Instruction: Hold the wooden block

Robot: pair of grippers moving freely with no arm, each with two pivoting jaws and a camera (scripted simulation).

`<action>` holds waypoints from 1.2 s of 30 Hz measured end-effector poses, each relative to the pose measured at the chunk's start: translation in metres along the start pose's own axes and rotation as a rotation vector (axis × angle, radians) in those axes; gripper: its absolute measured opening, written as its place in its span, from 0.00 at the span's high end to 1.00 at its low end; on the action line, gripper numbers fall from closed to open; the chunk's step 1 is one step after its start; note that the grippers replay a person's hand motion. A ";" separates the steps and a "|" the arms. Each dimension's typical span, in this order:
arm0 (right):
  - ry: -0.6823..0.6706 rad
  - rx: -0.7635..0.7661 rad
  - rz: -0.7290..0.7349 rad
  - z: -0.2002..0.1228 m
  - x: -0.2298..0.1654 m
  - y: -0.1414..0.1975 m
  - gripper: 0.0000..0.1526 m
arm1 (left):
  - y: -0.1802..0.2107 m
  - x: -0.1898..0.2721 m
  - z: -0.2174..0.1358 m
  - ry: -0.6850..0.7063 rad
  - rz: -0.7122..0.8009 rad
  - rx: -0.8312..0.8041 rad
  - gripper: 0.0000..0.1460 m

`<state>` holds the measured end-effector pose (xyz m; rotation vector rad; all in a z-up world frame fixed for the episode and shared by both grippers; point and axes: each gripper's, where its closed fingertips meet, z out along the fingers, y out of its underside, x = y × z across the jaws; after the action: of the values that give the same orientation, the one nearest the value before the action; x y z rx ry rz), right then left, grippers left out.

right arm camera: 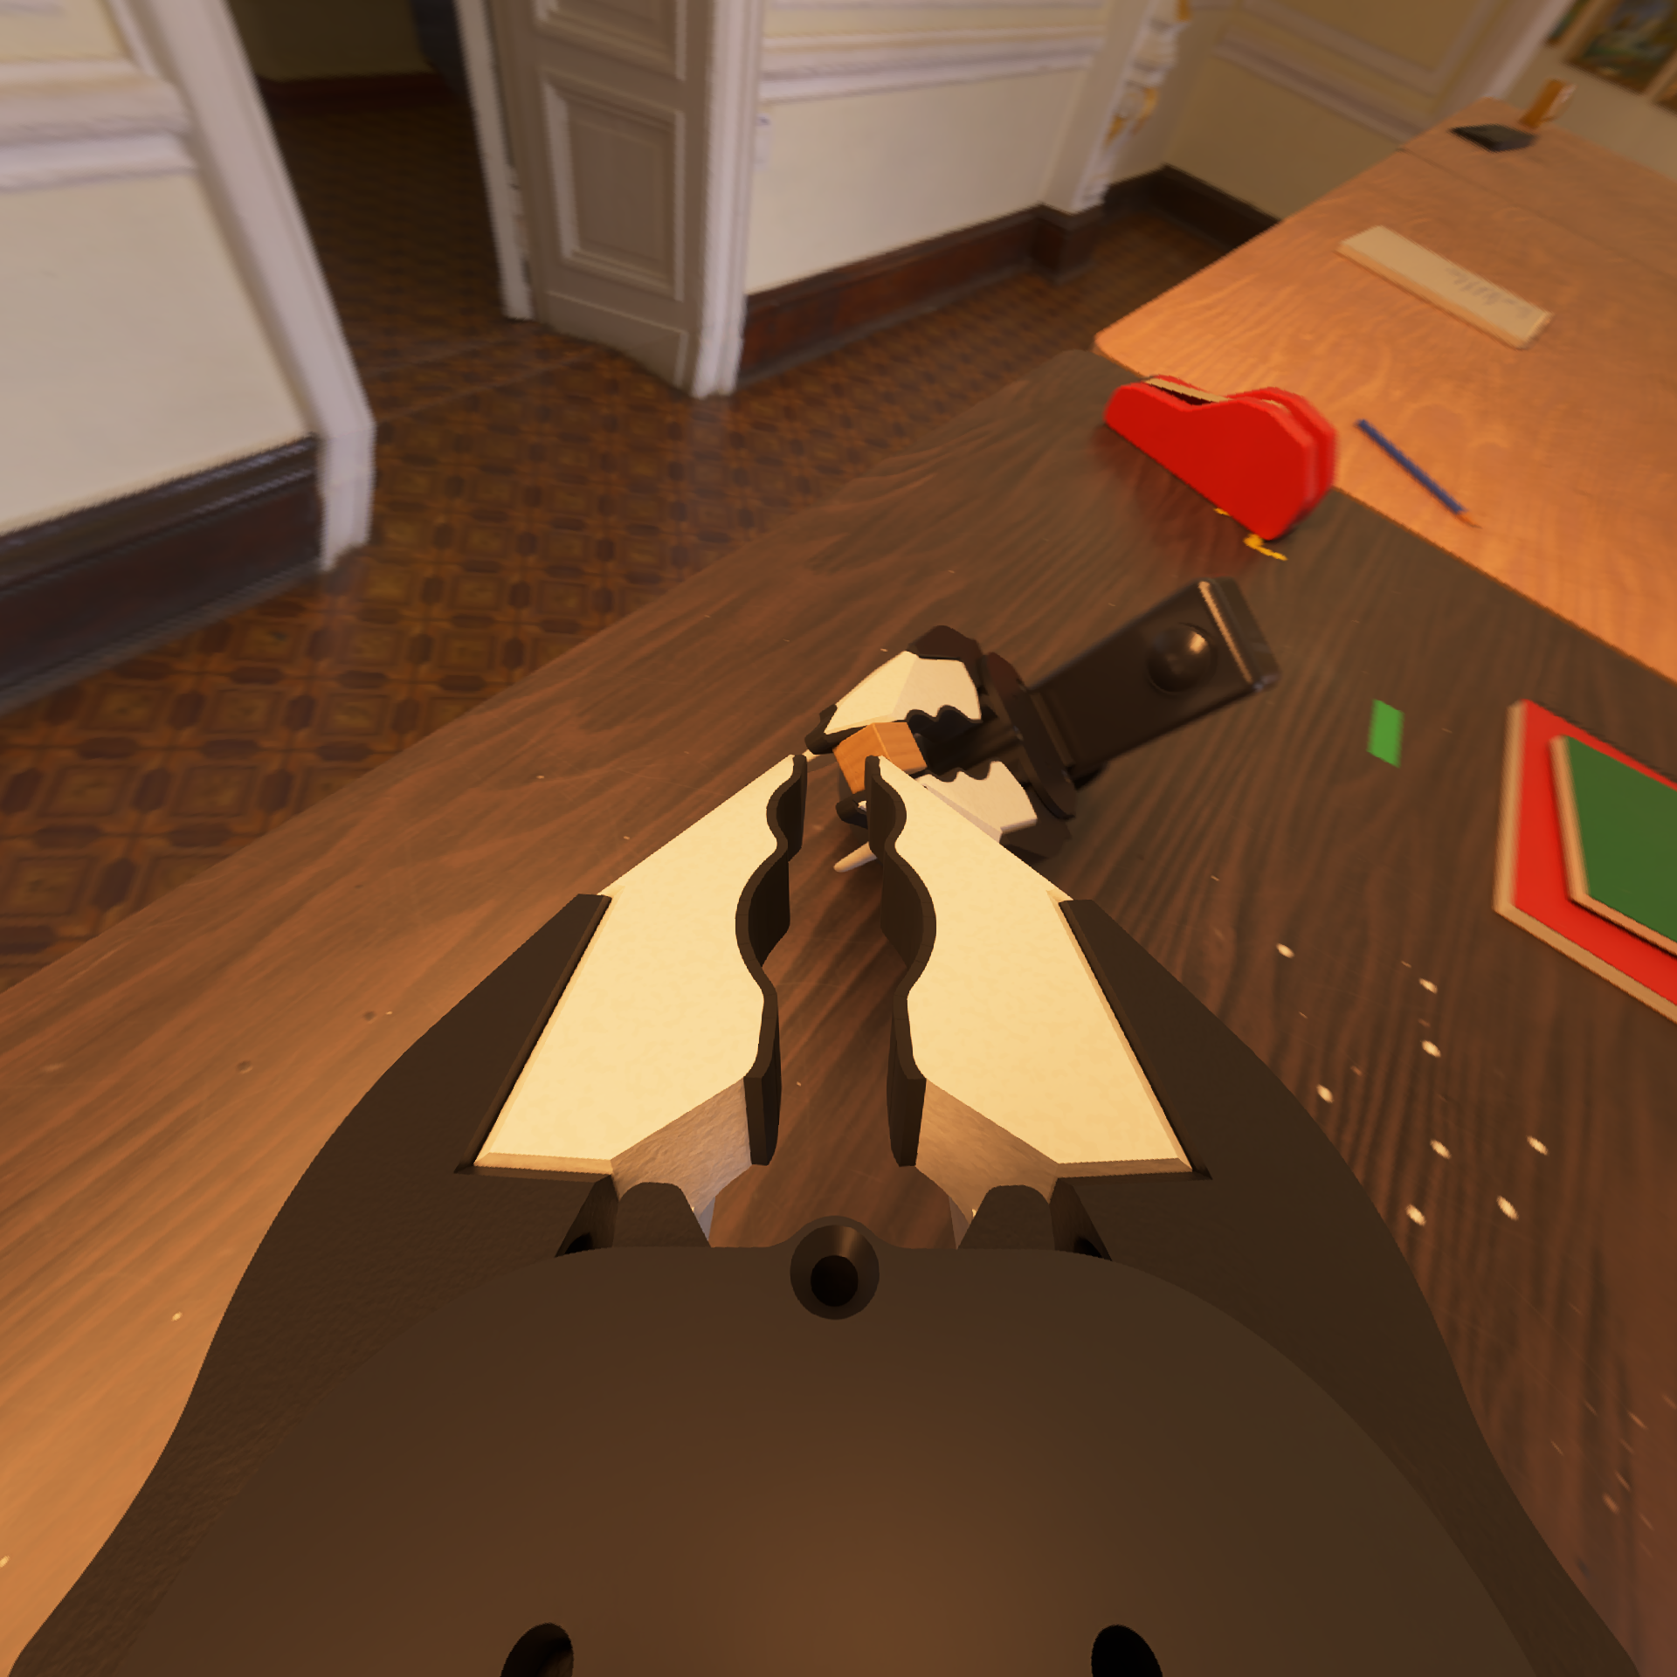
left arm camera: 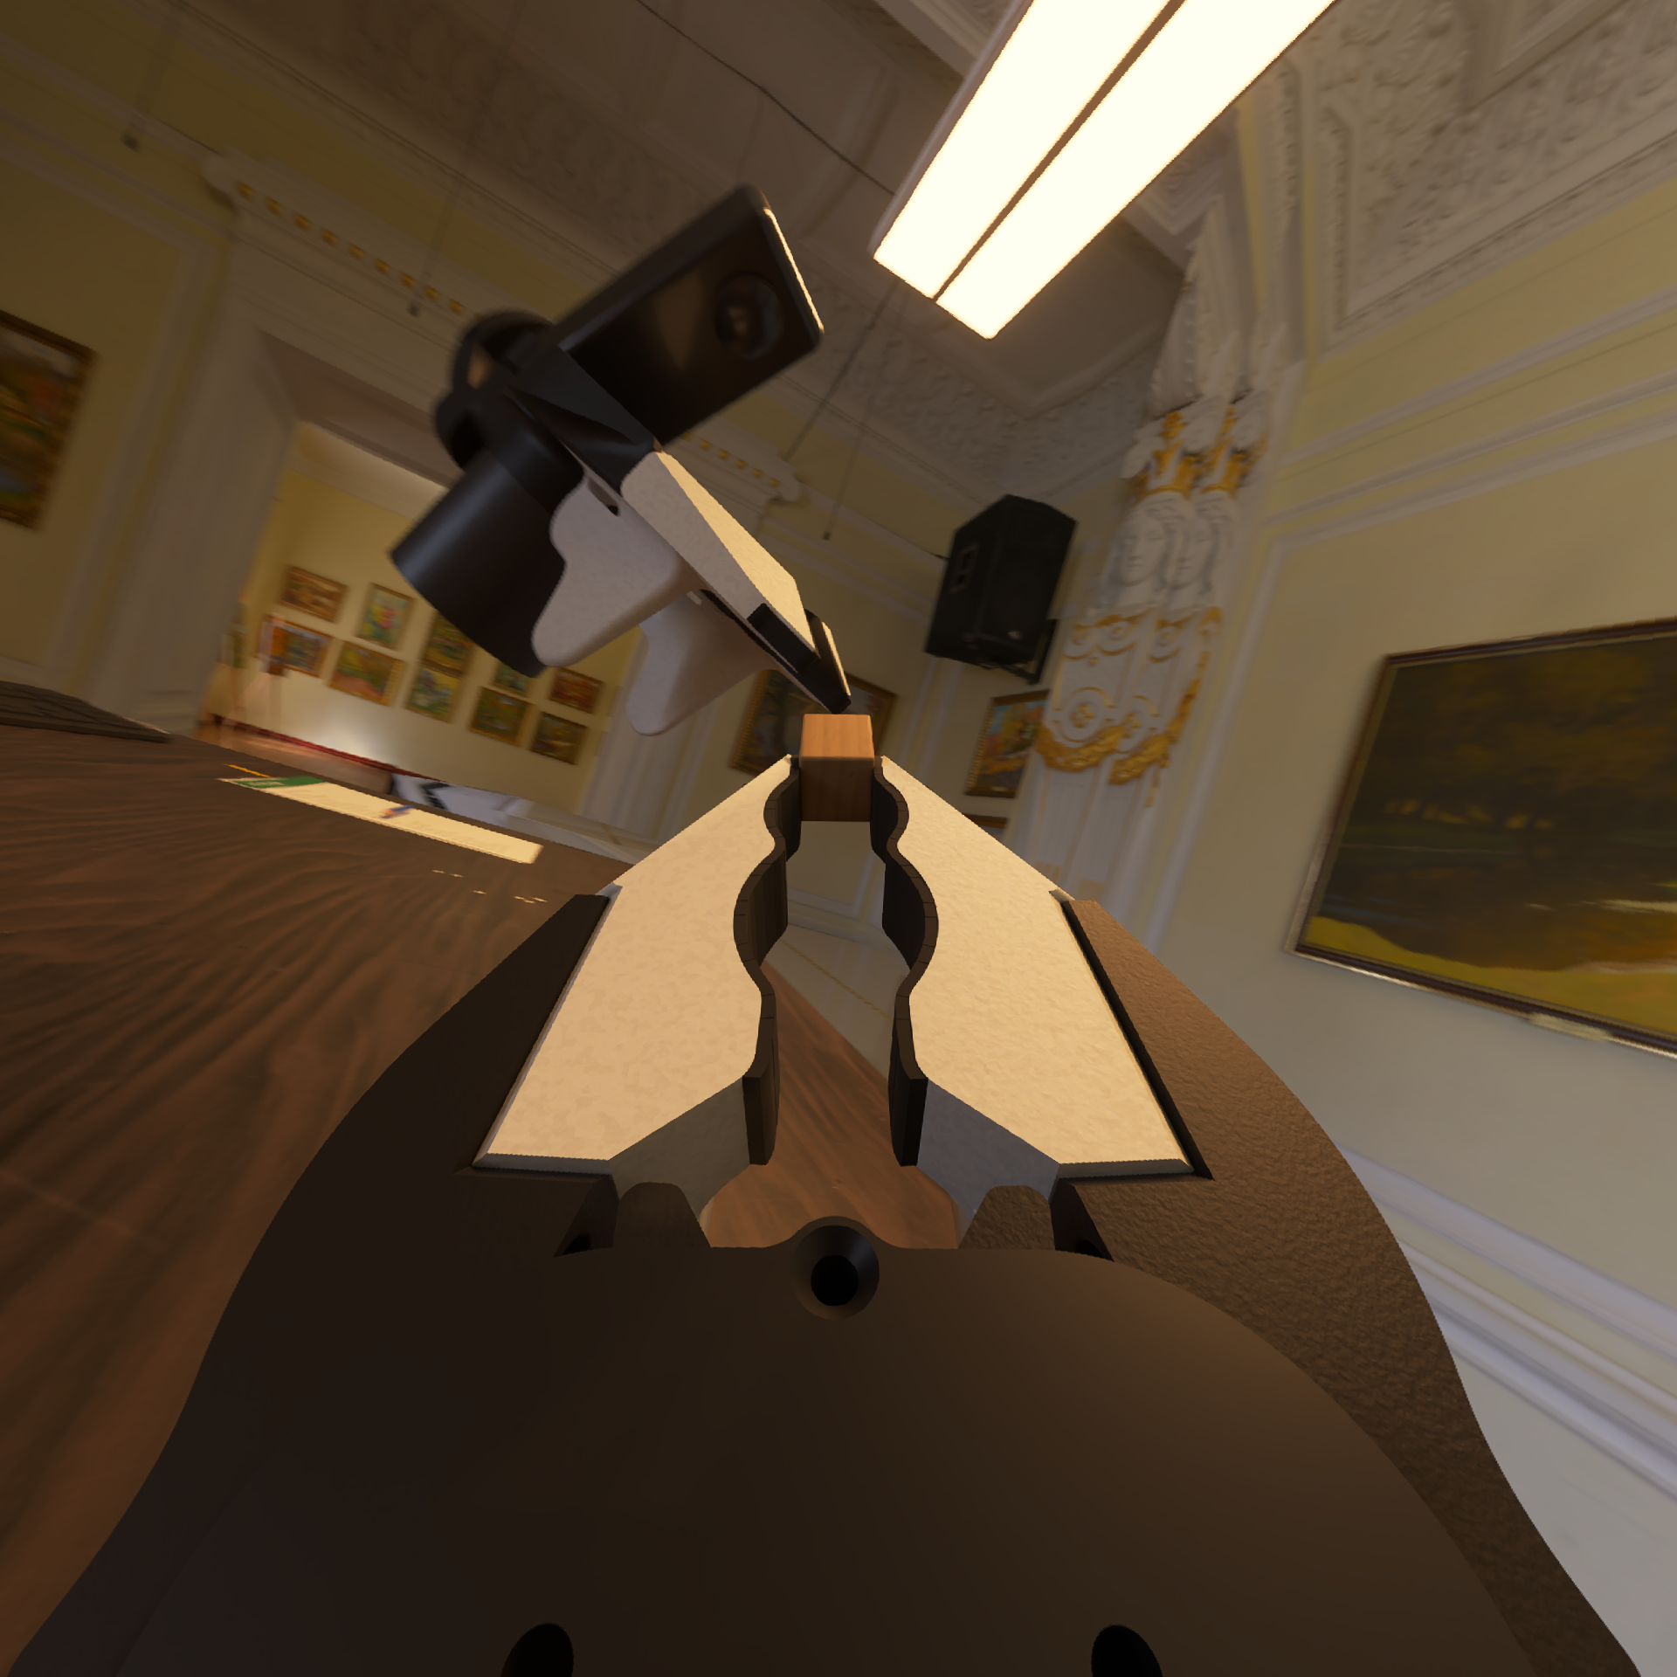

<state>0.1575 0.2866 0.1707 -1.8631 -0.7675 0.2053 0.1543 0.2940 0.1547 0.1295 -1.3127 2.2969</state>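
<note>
The wooden block (left arm camera: pixel 837 780) is a small tan cube. My left gripper (left arm camera: pixel 835 771) is shut on it, with one fingertip on each side face. My right gripper (left arm camera: pixel 830 694) comes down from the upper left, its tips just over the block's top. In the right wrist view my right gripper (right arm camera: pixel 837 771) has a narrow gap between its fingers with nothing in it. The block (right arm camera: pixel 858 749) sits just beyond its tips, partly hidden by the right finger. The left gripper's body lies low over the dark wooden table (right arm camera: pixel 544 817).
A red tape dispenser (right arm camera: pixel 1225 454) stands at the far right of the dark table. A small green piece (right arm camera: pixel 1385 731) and stacked red and green boards (right arm camera: pixel 1615 844) lie at the right. A lighter table (right arm camera: pixel 1316 299) behind holds a blue pencil (right arm camera: pixel 1411 467) and a pale strip (right arm camera: pixel 1443 286).
</note>
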 end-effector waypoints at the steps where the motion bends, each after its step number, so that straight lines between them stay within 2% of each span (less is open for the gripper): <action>1: -0.031 0.006 0.004 0.002 -0.002 -0.001 0.92 | 0.002 0.003 0.001 0.026 -0.018 -0.007 0.91; 5: -0.109 0.005 0.020 0.010 -0.005 -0.001 0.94 | 0.009 0.012 0.004 0.095 -0.042 -0.046 0.91; 10: -0.202 -0.008 0.045 0.016 -0.012 0.000 0.96 | 0.011 0.013 0.004 0.109 -0.048 -0.058 0.91; 20: -0.207 -0.032 0.030 0.017 -0.013 0.002 0.99 | 0.012 0.013 0.004 0.115 -0.053 -0.061 0.91; 24: -0.139 -0.040 0.022 0.009 -0.005 0.003 0.99 | 0.009 0.010 0.002 0.090 -0.038 -0.051 0.91; 30: 0.087 -0.096 0.014 -0.011 0.017 0.014 0.94 | -0.006 -0.008 -0.011 -0.072 0.084 -0.018 0.91; 36: 0.138 -0.144 -0.033 -0.008 0.018 0.015 0.91 | -0.009 -0.013 -0.013 -0.101 0.097 -0.008 0.91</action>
<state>0.1817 0.2876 0.1647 -1.9756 -0.7336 0.0000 0.1719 0.3037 0.1504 0.1852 -1.4063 2.3935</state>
